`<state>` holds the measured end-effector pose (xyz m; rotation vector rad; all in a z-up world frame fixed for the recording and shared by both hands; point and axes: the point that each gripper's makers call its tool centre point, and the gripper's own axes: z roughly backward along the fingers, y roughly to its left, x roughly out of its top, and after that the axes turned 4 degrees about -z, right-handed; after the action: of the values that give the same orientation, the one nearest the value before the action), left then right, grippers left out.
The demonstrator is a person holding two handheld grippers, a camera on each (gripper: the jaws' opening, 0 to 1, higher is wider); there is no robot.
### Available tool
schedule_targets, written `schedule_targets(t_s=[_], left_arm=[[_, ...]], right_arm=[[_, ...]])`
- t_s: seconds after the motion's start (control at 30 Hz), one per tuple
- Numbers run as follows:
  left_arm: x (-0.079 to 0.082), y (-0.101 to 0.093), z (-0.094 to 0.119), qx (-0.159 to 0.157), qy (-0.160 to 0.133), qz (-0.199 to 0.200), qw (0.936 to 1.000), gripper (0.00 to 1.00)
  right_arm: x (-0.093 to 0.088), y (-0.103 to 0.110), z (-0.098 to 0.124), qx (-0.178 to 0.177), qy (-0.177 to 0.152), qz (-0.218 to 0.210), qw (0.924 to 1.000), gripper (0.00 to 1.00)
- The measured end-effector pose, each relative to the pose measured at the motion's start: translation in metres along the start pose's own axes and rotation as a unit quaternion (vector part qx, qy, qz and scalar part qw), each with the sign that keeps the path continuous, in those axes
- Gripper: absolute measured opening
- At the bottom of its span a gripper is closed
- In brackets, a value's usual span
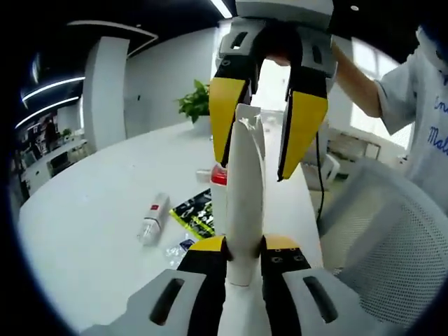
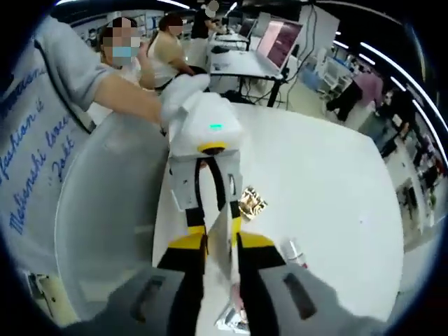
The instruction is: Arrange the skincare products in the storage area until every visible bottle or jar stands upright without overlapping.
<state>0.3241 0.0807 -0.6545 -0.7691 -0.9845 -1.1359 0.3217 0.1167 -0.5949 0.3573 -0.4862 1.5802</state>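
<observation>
A white tube (image 1: pixel 245 203) stands up between my left gripper's (image 1: pixel 243 253) jaws, which are shut on its lower end. My right gripper (image 1: pixel 250 171) comes in from above with its yellow fingers (image 1: pixel 227 119) on either side of the tube's upper end; a slim gap shows on one side. In the right gripper view the tube (image 2: pixel 222 234) runs from my right gripper (image 2: pixel 222 248) to the left gripper (image 2: pixel 203 175). On the white table (image 1: pixel 91 210) lie a small clear bottle (image 1: pixel 152 218), a green-black sachet (image 1: pixel 196 213) and a red-capped item (image 1: pixel 218 177).
A person's arm (image 1: pixel 364 91) holds the right gripper, and a grey mesh chair (image 1: pixel 392 238) sits beside the table edge. A potted plant (image 1: pixel 196 101) stands at the far side. The bottle (image 2: pixel 294 253) and a shiny sachet (image 2: pixel 252 203) lie on the table (image 2: pixel 329 182).
</observation>
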Motion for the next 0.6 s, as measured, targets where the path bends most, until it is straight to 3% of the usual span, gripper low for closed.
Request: schedule_targets(t_s=[0.17, 0.6], left_arm=[[-0.003, 0.002, -0.001, 0.004, 0.004, -0.001, 1.0, 0.14], [-0.008, 0.007, -0.006, 0.011, 0.007, 0.002, 0.9999, 0.15]], right_arm=[[-0.007, -0.002, -0.007, 0.002, 0.034, 0.009, 0.9994, 0.13], [-0.012, -0.009, -0.011, 0.013, 0.077, 0.024, 0.9966, 0.11]])
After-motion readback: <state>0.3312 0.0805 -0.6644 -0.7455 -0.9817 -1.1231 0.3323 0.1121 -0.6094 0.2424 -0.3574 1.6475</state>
